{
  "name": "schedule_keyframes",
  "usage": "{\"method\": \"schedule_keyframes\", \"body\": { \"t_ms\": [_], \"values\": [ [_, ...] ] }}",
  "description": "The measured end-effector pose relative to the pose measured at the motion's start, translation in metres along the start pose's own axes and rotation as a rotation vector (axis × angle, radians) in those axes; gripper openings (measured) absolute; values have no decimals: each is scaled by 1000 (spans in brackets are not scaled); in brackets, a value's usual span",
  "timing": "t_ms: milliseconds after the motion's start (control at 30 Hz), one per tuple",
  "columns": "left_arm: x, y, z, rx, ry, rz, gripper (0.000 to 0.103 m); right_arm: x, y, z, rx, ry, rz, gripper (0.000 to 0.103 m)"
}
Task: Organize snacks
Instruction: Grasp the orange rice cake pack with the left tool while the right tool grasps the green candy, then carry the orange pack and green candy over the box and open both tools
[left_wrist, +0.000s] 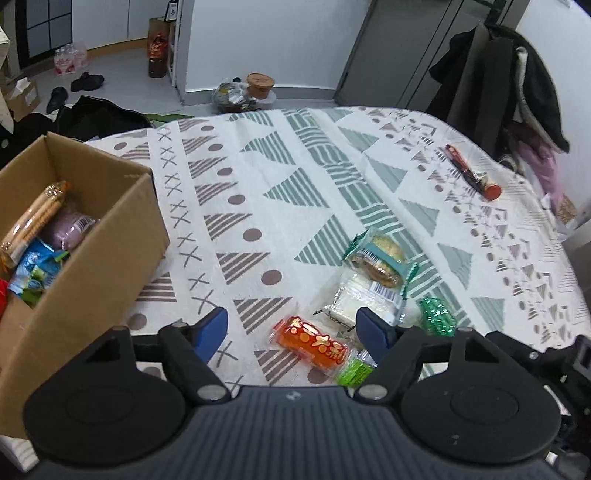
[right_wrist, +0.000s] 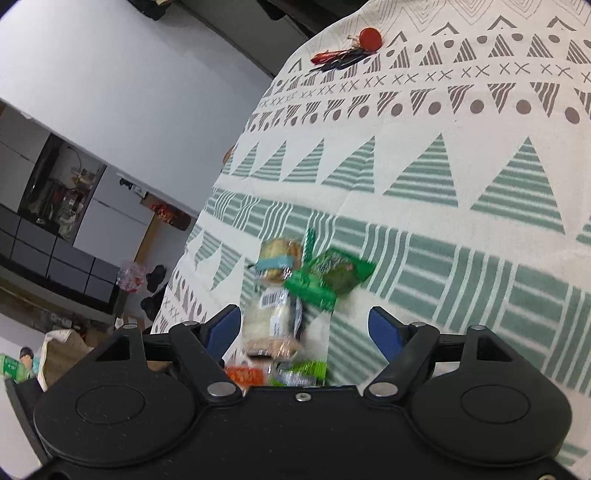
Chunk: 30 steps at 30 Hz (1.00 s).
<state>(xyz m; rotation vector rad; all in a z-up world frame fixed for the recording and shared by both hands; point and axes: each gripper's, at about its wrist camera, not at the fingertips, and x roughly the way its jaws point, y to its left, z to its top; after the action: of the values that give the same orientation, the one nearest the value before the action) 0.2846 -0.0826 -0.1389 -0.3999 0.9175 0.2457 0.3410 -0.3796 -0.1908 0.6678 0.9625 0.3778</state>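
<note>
On the patterned tablecloth, at the far left, a cardboard box already contains several wrapped snacks, among them a sleeve of biscuits and a purple packet. Right of the box, the left gripper hangs over the cloth with its blue fingers spread wide; the orange snack pack lies between them, touching neither pad. Just beyond sit a white rice-cake pack, a round pastry in clear wrap and a small green packet. Far right on the cloth lies a red-capped stick snack. The right gripper is also spread, empty, over the same blurred pile of snacks, gripping nothing.
</note>
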Motion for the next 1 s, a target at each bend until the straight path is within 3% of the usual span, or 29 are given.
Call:
{"method": "schedule_keyframes", "body": {
  "t_ms": [467,733,800,867,933,1000],
  "values": [
    [46,-2,-10,-61,96,71,63,38,-5,21,12,23,-10,76],
    [47,5,-16,-53,112,82,45,67,-4,27,27,60,-53,76],
    [46,6,-15,-50,120,89,29,69,-1,27,0,72,-70,72],
    [46,9,-15,-53,127,77,21,68,1,25,-30,76,-106,55],
    [45,10,-14,-46,130,67,20,67,-1,23,-33,95,-117,40],
    [44,12,-14,-46,131,59,18,64,-5,21,-11,112,-102,38]
  ]
}}
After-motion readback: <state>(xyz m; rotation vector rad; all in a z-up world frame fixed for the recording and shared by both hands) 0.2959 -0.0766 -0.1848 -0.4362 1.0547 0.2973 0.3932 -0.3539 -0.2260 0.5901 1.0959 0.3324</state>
